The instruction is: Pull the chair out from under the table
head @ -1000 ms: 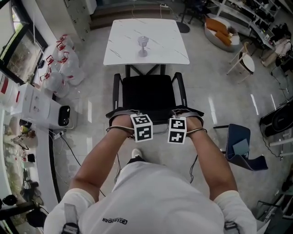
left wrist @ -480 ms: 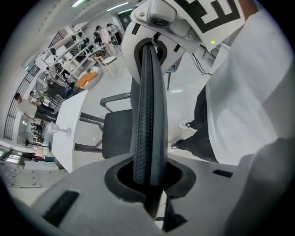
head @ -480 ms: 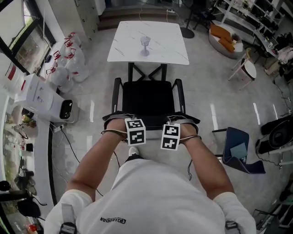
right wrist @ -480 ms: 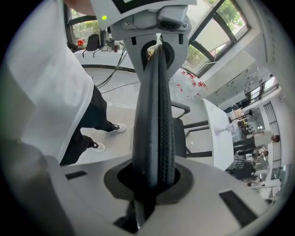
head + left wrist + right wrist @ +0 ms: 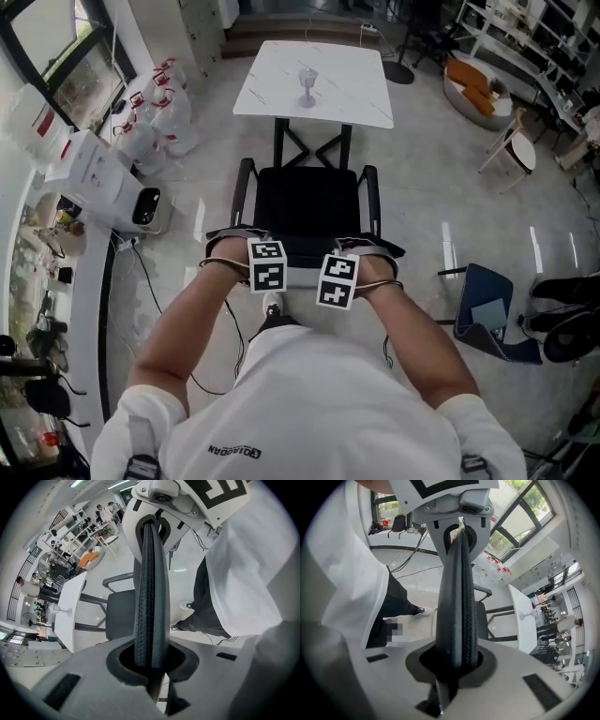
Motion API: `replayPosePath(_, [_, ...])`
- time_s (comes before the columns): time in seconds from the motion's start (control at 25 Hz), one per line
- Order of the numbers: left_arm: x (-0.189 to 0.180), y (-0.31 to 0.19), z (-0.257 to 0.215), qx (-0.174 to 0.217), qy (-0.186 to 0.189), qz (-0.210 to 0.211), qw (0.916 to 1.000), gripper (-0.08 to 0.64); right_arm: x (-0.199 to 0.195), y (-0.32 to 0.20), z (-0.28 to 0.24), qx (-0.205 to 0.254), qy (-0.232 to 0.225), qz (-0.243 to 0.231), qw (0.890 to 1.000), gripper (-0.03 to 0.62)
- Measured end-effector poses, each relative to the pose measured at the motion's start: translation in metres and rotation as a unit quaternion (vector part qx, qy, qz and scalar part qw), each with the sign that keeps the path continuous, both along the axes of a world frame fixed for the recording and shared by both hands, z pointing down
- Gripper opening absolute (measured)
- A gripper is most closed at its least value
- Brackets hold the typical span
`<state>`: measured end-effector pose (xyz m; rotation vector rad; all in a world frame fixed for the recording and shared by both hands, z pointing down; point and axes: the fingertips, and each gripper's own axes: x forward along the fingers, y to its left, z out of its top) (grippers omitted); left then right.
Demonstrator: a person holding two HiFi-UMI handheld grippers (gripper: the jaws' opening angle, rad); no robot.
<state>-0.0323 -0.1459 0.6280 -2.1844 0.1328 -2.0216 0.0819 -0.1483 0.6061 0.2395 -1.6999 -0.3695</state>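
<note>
The white worktop (image 5: 361, 98) is at the far side. The black chair (image 5: 307, 202) stands on the floor before its near edge, and the seat already looks free of it. The left gripper (image 5: 256, 244) and the right gripper (image 5: 353, 251) are both clamped on the top of the backrest (image 5: 382, 247), with their jaws almost together. A glass goblet (image 5: 306, 86) stands near the worktop's middle. I think the pull is nearly finished. Next comes stopping gently and then letting go.
</note>
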Motion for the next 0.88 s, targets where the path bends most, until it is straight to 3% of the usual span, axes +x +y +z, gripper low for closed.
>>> replayPosePath(0.44, [-0.001,0.043,0.000,-0.005,0.001,-0.016,0.9999,0.067,-0.001,0.043,-0.004,-0.004,-0.016,-0.013,1.000,0.048])
replayPosePath(0.88, [-0.007,0.071,-0.002,-0.021,0.007,-0.014,0.9997,0.077,-0.006,0.070,-0.005,-0.010,-0.013,0.006,1.000,0.052])
